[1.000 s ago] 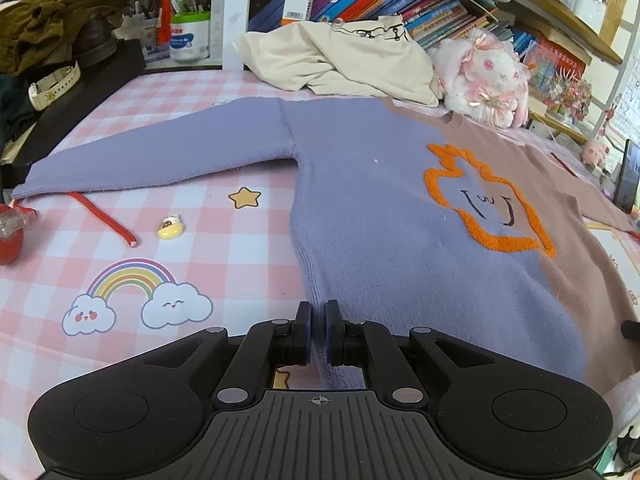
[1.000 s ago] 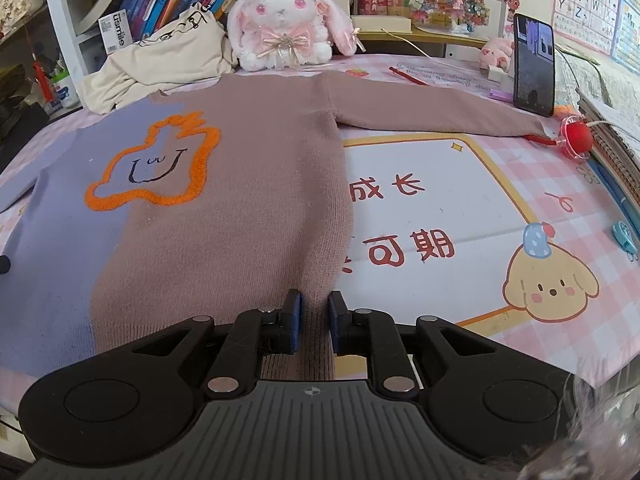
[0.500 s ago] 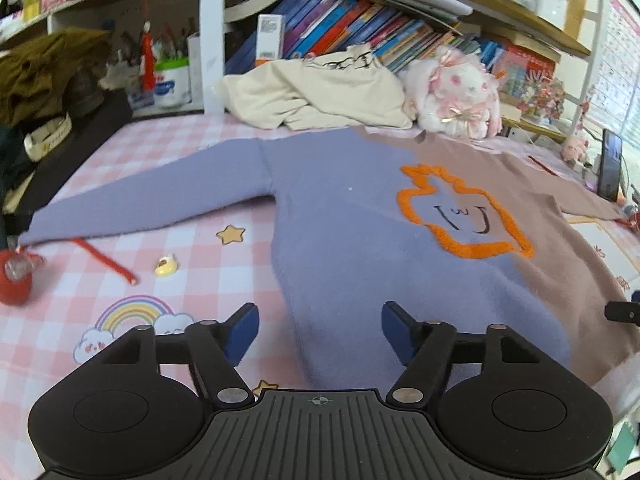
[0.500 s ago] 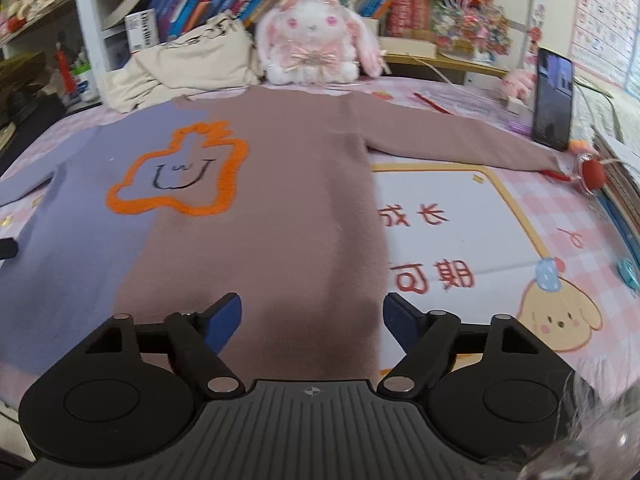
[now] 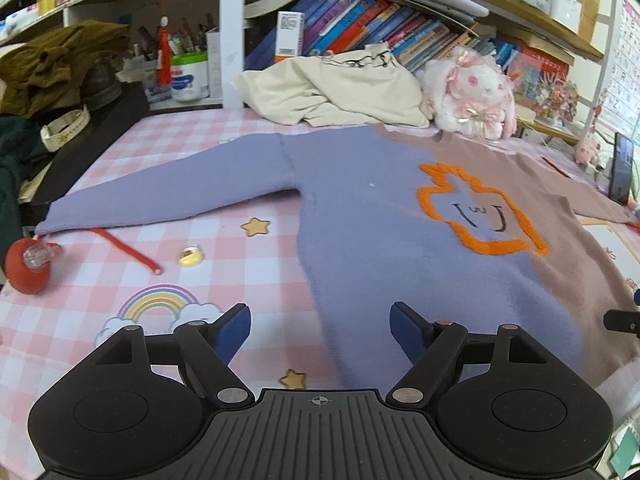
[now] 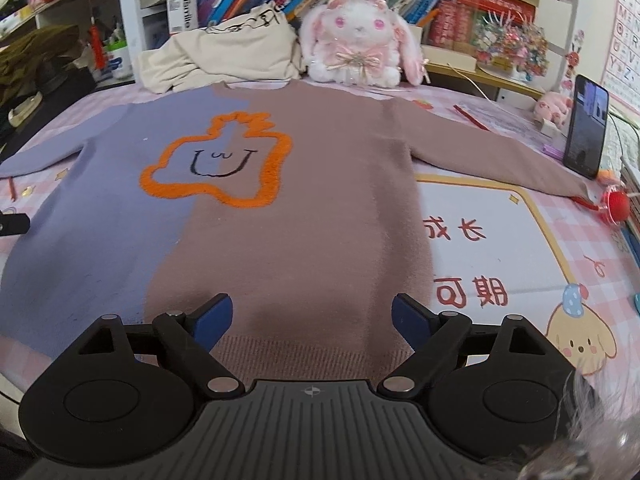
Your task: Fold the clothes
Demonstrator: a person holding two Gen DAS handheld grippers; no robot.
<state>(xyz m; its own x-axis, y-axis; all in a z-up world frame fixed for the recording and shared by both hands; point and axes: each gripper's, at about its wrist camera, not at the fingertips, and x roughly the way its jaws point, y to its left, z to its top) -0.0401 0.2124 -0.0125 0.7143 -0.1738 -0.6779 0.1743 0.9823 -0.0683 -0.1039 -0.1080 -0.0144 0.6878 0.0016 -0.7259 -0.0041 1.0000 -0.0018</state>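
the sweater (image 6: 304, 200), half lilac and half dusty brown with an orange-outlined face on the chest, lies flat and face up on the pink checked table cover (image 5: 132, 264), both sleeves spread out to the sides and its ribbed hem at the near edge; a second ago each gripper was pinched shut at that hem, and now both have let go: the left gripper (image 5: 320, 330) has its jaws spreading apart over the lilac side seam, the right gripper (image 6: 312, 316) has its jaws spreading apart over the brown hem, and nothing is pressed between the blue pads of either, the cloth only lying below them; that reads as the smoothing-out step done and the garment ready for a first fold, likely a sleeve brought in across the body; further out a cream garment (image 5: 340, 92) is heaped beside a plush rabbit (image 6: 360, 44) at the far edge, a phone (image 6: 586, 130) stands by the right cuff, and a red ball (image 5: 28, 266) sits near the left cuff
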